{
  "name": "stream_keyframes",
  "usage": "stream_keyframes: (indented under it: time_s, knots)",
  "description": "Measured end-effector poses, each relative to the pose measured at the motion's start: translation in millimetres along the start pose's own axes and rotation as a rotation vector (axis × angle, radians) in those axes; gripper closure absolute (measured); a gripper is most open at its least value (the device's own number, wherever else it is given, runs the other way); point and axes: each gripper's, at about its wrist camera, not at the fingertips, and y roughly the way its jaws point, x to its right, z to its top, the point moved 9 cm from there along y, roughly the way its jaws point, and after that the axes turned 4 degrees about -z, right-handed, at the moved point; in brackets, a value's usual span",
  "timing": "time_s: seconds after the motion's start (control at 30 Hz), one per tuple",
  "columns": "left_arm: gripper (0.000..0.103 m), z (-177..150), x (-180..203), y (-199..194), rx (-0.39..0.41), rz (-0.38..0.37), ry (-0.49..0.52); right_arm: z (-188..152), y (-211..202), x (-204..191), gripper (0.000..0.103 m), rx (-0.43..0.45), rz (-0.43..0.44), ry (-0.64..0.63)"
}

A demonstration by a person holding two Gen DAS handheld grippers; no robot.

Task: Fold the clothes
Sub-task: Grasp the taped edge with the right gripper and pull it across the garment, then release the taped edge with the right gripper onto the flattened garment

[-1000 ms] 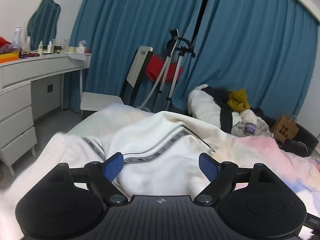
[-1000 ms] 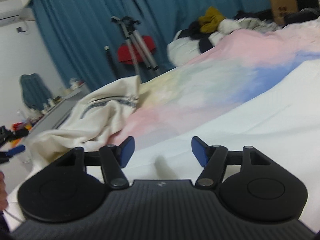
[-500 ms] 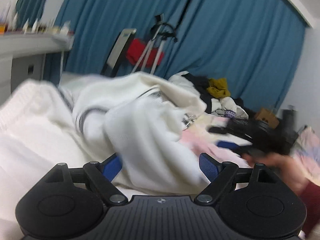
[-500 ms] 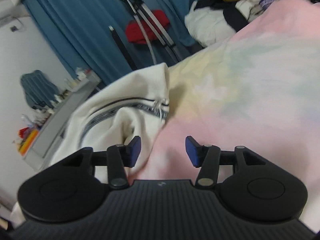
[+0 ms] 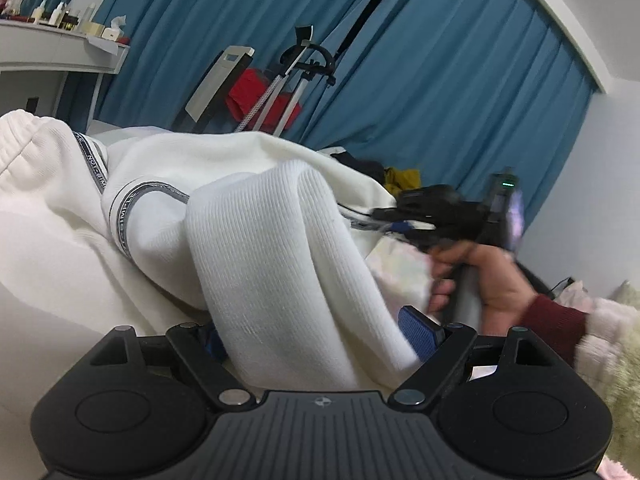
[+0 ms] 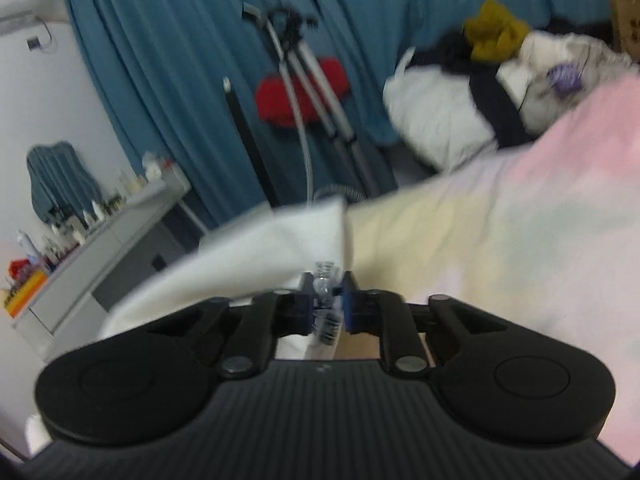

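a cream knit sweatshirt (image 5: 256,240) lay heaped on the bed (image 6: 520,240), soft and light (likely floppy). the left tool (image 5: 320,336) gaped around its ribbed fold; the right tool (image 6: 327,304) was closing on its trimmed edge, a sound hold.
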Motion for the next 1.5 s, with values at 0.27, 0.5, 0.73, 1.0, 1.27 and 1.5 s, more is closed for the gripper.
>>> stream_keyframes:
  time_s: [0.27,0.5,0.73,1.0,1.27,1.5]
  knots:
    - [0.018,5.3,22.3,-20.7,0.036,-0.022,0.049,123.3,-121.5,51.6,0.091,0.2,-0.131,-0.114]
    - [0.018,3.2,44.9,-24.3,0.041,-0.036,0.143,214.9,-174.5,161.9,0.091,0.272,-0.504,-0.161]
    - [0.018,-8.9,37.0,-2.5,-0.023,-0.009,0.138,161.0,-144.6,290.8,0.089,0.065,-0.72,-0.031]
    - [0.018,-3.4,25.1,7.4,-0.045,0.015,0.079,110.1,-174.0,300.3,0.024,0.119,-0.68,0.059]
    - [0.018,-6.0,34.2,-2.5,-0.068,0.038,0.104,44.1,-240.9,205.8,0.021,0.123,-0.546,0.063]
    - [0.018,-12.9,48.3,-23.2,-0.083,0.051,0.16,-52.4,-290.9,93.6,0.021,0.079,-0.386,0.096]
